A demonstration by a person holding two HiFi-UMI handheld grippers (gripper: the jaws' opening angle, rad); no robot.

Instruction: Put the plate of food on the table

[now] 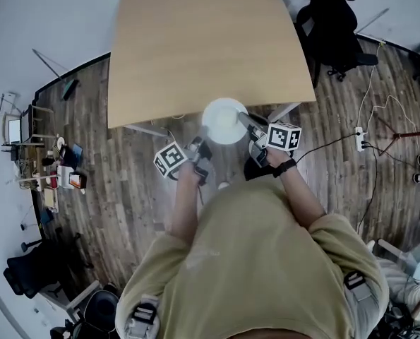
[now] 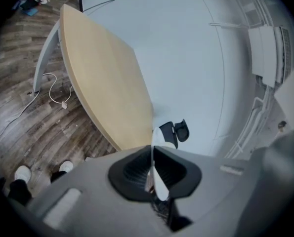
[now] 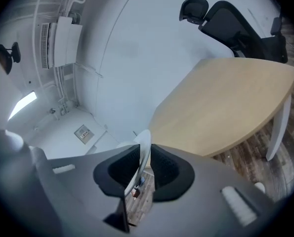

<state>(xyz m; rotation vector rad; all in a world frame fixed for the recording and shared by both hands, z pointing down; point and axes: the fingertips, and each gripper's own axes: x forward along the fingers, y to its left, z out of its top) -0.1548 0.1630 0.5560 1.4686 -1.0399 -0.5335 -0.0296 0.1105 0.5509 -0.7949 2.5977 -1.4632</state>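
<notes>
A white plate (image 1: 224,121) hangs level at the near edge of the light wooden table (image 1: 195,41), partly over the tabletop and partly over the floor. My left gripper (image 1: 199,149) holds its near-left rim, and my right gripper (image 1: 255,128) holds its right rim. In the left gripper view the plate rim (image 2: 156,174) stands edge-on, pinched between the dark pads. In the right gripper view the thin rim (image 3: 141,157) likewise runs between the two pads. What lies on the plate is too washed out to tell.
Wooden floor (image 1: 132,182) surrounds the table. A black office chair (image 1: 333,20) stands at the table's far right. A power strip with cables (image 1: 360,140) lies on the floor to the right. Shelves with clutter (image 1: 54,168) stand at the left.
</notes>
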